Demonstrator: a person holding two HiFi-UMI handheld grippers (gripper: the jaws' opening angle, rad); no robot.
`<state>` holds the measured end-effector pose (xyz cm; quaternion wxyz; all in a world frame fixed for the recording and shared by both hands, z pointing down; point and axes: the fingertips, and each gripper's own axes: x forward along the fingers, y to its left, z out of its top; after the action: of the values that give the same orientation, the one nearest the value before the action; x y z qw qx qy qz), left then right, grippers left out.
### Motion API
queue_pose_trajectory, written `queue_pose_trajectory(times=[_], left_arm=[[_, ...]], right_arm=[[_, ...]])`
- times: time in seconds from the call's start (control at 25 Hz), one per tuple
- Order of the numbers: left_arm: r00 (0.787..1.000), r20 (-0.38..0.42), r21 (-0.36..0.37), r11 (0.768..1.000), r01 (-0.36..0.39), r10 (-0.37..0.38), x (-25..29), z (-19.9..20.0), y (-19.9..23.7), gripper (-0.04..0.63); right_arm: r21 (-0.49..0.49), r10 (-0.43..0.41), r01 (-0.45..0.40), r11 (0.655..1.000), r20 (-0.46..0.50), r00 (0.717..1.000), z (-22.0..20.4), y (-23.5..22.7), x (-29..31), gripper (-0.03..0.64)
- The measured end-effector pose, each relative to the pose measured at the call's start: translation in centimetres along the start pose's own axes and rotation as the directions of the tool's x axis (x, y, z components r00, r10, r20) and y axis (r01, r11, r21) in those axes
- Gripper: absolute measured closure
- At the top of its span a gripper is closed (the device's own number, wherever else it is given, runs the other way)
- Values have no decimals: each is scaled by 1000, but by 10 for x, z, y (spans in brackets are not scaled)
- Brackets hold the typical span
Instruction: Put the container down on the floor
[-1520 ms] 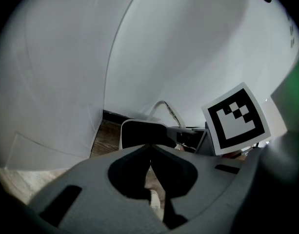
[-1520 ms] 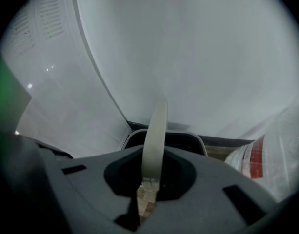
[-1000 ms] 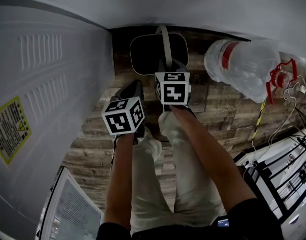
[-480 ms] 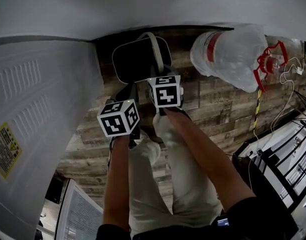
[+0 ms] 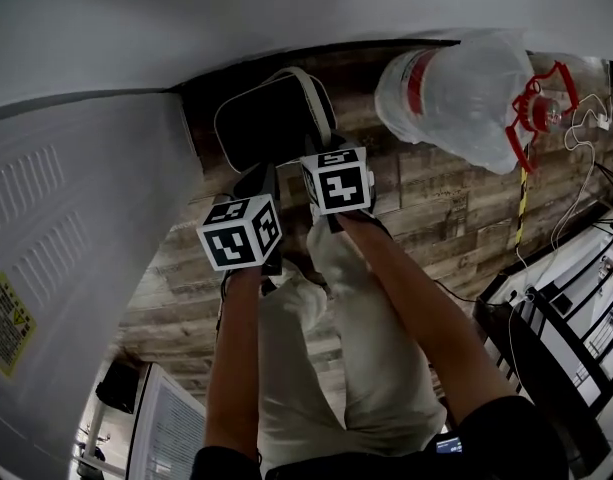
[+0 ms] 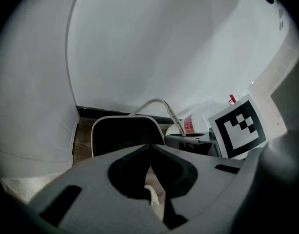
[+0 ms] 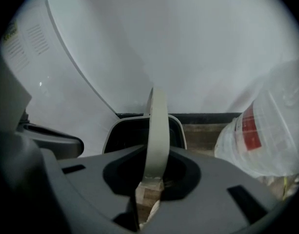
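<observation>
The right gripper has its jaws pinching the handle of the container. The container hangs low over the floor, to the left of the big bottle. The left gripper holds nothing, and its jaws are pressed together. It is farther left of the bottle than the container's handle. I think this is the lowering step. Next, the container should go down until it sits flat. Then the right jaws should let go.
</observation>
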<state>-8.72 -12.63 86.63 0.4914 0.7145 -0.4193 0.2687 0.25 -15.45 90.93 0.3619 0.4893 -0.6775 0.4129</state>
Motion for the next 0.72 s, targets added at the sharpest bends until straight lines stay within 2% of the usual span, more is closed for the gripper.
queue_pose_trajectory(times=[0.52,0.72], left_arm=[[998,-44,42,998,37,-36,32,-8,-32,578],[997,-66,61,997,50,-46,44,-14,-38,578]], right_arm=[[40,1,-1,999,-8,1000,-15,-38,3,583],[48,-29,30,998,-12,999,-20,-55,8,578]])
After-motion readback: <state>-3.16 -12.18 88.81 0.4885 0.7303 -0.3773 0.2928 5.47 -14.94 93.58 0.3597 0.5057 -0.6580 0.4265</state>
